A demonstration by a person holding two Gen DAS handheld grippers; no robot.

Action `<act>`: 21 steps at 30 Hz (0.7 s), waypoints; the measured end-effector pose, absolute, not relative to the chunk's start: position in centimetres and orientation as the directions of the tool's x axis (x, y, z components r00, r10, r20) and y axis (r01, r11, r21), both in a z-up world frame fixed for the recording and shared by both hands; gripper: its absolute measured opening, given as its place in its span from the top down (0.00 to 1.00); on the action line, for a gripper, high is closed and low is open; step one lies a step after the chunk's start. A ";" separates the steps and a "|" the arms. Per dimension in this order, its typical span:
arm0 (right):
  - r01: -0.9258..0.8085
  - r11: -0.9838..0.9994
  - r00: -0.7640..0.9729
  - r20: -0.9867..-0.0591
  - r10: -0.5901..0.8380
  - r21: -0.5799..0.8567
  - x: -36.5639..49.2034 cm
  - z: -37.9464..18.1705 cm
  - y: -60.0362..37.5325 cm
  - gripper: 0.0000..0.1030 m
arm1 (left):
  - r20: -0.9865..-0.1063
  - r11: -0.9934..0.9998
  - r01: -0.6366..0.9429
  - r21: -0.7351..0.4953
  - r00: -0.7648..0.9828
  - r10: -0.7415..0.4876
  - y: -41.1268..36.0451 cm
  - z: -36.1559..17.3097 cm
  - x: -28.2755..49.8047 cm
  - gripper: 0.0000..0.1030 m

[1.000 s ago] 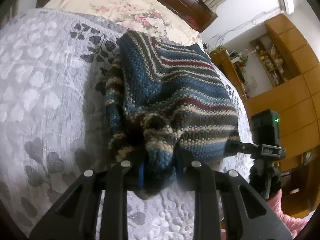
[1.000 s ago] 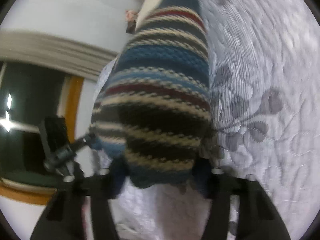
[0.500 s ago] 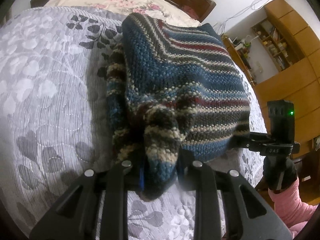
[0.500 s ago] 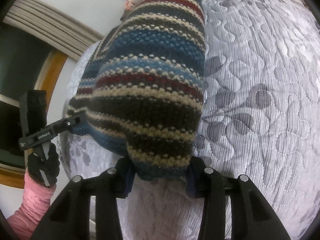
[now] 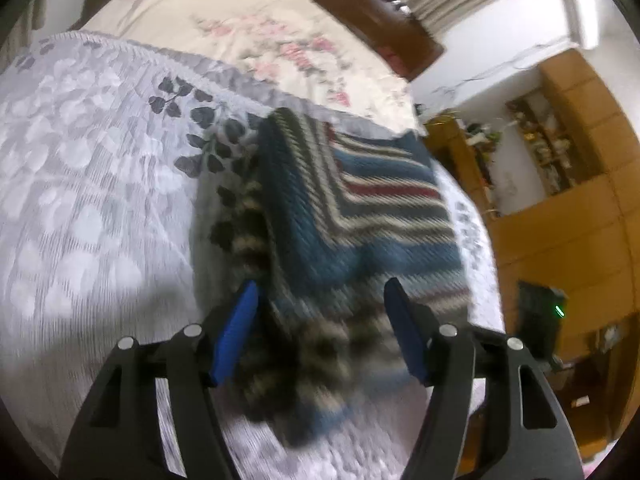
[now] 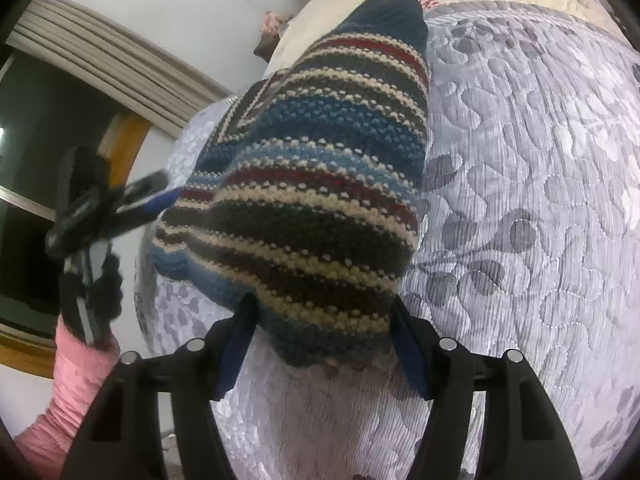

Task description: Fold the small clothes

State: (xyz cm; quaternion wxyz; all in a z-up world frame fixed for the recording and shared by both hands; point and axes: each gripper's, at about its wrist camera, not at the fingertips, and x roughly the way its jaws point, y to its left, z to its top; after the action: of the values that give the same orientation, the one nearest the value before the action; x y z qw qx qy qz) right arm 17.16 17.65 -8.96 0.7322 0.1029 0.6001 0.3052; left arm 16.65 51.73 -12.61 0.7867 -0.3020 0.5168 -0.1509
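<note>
Left wrist view: left gripper (image 5: 320, 328) spread wide, holding nothing; sweater (image 5: 352, 220) lay folded on the bed (image 5: 80, 200), centre frame, long axis running from the gripper toward upper frame.

Right wrist view: right gripper (image 6: 324, 336) spread, sweater (image 6: 320, 184) edge between its fingers, not pinched. Axis ran bottom centre to upper right.

Risk: bulky knit could spring open or a finger could snag it on withdrawal.

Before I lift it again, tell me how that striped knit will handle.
Probably floppy: the knit lies slumped in soft folds on the quilt. Likely grippy, given its coarse, bumpy stitches. Thick yarn suggests some heft, so an edge lifted alone would probably sag.
</note>
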 end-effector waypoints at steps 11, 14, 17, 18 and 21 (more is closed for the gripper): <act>-0.336 0.800 0.096 -0.827 0.554 0.497 17.1 -9.9 18.4 0.35 | -0.742 0.778 -0.096 -0.621 0.391 -0.544 51.8 -15.2 20.5 0.70; -0.334 0.800 0.087 -0.828 0.554 0.499 17.2 -10.4 18.8 0.35 | -0.733 0.765 -0.107 -0.635 0.395 -0.554 52.5 -15.7 20.1 0.71; -0.332 0.801 0.079 -0.831 0.551 0.499 17.3 -10.8 19.2 0.35 | -0.715 0.745 -0.106 -0.659 0.396 -0.576 52.6 -15.7 19.5 0.69; -0.333 0.800 0.079 -0.831 0.551 0.499 17.3 -10.8 19.2 0.35 | -0.714 0.744 -0.103 -0.661 0.394 -0.579 52.6 -15.7 19.5 0.66; -0.337 0.795 0.083 -0.825 0.558 0.504 17.4 -10.4 18.9 0.35 | -0.727 0.760 -0.101 -0.642 0.396 -0.561 52.8 -14.7 19.0 0.53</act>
State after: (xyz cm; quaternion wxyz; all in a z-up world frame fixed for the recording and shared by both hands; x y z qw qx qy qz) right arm 17.37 18.93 -10.40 0.7303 0.0914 0.6036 0.3066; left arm 19.05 52.83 -14.67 0.7746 -0.3130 0.5291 -0.1486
